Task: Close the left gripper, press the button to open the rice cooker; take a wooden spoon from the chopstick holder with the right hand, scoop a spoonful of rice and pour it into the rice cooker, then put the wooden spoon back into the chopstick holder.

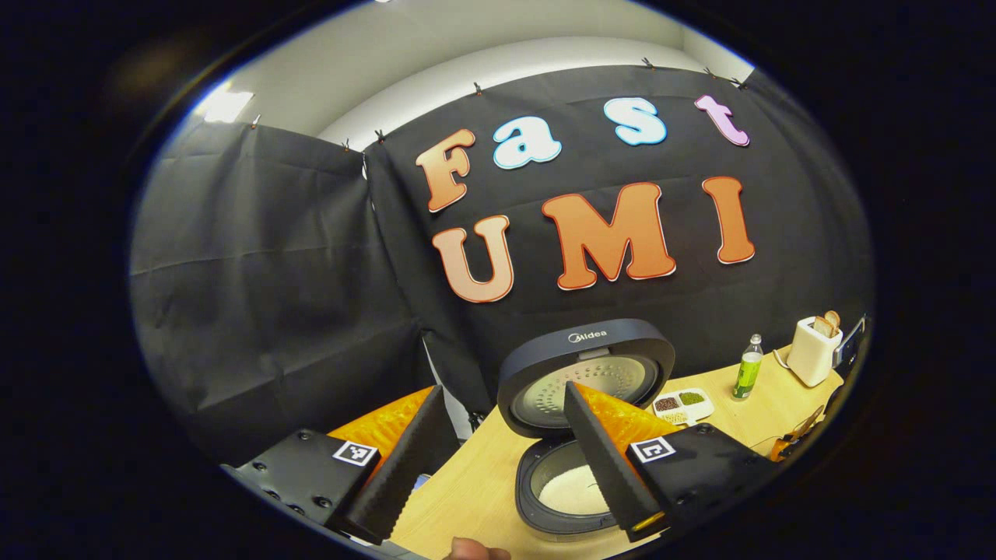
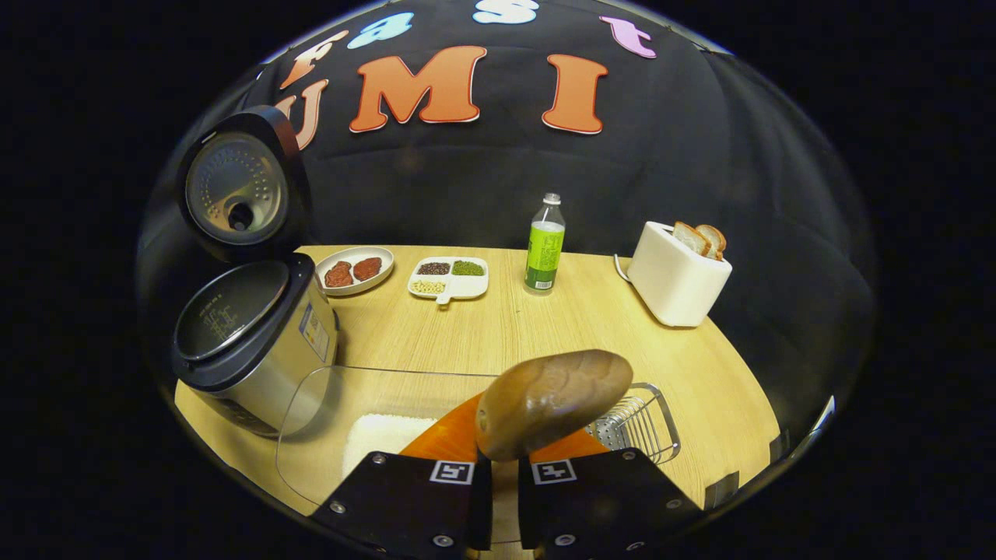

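Observation:
The rice cooker (image 1: 560, 474) stands open on the wooden table, its lid (image 1: 585, 373) tilted up and white rice in the pot. My left gripper (image 1: 502, 389) hangs above and in front of it, jaws spread wide and holding nothing. In the right gripper view the open rice cooker (image 2: 249, 334) sits at the left. My right gripper (image 2: 498, 457) is shut on the wooden spoon (image 2: 552, 400), whose rounded bowl points forward above a clear container of rice (image 2: 373, 435). The wire chopstick holder (image 2: 642, 424) lies just to the right of the spoon.
At the back of the table are a plate of reddish food (image 2: 354, 271), a divided dish of beans (image 2: 450, 278), a green bottle (image 2: 545, 245) and a white toaster with bread (image 2: 677, 272). A person's fingertip (image 1: 475, 551) shows at the near edge.

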{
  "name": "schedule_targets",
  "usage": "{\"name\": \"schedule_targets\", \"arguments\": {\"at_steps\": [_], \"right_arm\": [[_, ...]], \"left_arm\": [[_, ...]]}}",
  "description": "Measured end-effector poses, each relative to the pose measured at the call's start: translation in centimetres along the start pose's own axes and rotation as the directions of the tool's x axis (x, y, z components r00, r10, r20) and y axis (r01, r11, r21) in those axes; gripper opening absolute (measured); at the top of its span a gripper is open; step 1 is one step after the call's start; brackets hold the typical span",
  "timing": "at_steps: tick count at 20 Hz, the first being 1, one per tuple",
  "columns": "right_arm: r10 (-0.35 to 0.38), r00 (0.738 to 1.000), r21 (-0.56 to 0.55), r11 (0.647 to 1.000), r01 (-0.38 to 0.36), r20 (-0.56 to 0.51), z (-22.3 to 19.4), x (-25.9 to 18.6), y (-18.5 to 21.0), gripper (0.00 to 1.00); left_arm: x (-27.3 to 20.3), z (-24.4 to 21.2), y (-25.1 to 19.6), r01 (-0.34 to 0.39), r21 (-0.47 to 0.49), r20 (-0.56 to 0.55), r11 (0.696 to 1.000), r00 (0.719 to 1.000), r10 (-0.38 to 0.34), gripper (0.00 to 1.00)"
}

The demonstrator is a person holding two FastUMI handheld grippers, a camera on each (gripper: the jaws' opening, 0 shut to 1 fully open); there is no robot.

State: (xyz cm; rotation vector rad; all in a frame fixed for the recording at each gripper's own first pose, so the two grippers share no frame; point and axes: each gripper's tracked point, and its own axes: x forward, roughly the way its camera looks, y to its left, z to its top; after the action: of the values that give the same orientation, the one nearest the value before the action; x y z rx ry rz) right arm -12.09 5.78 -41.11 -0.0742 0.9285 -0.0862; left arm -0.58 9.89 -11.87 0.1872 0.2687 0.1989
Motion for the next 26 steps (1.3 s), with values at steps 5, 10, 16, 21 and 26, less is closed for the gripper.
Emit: {"name": "schedule_targets", "arguments": {"at_steps": [5, 10, 16, 21, 26], "right_arm": [[-0.062, 0.997, -0.061, 0.996, 0.066, 0.051, -0.6, 0.2, 0.9, 0.12], [-0.109, 0.987, -0.083, 0.989, 0.119, 0.114, -1.1, -0.1, 1.9, 0.11], [-0.030, 0.997, 0.094, 0.995, 0.023, 0.071, -2.0, -0.4, 4.6, 0.10], [0.068, 0.994, 0.150, 0.985, -0.080, 0.083, -1.9, -0.9, 7.9, 0.10], [0.145, 0.988, 0.340, 0.928, -0.151, 0.045, -2.3, -0.8, 10.4, 0.10]], "left_arm": [[0.8, -0.9, 0.4, 0.042, 0.022, 0.005, 0.999, 0.999, -0.043, 0.99], [1.5, -1.2, 1.2, 0.069, 0.058, 0.003, 0.996, 0.998, -0.069, 0.98], [2.4, -2.2, 1.6, 0.098, 0.072, -0.022, 0.993, 0.995, -0.097, 0.97], [2.6, -2.3, 1.8, 0.101, 0.064, -0.027, 0.993, 0.995, -0.099, 0.96], [2.7, -2.2, 2.3, 0.097, 0.067, -0.025, 0.993, 0.995, -0.095, 0.95]]}}
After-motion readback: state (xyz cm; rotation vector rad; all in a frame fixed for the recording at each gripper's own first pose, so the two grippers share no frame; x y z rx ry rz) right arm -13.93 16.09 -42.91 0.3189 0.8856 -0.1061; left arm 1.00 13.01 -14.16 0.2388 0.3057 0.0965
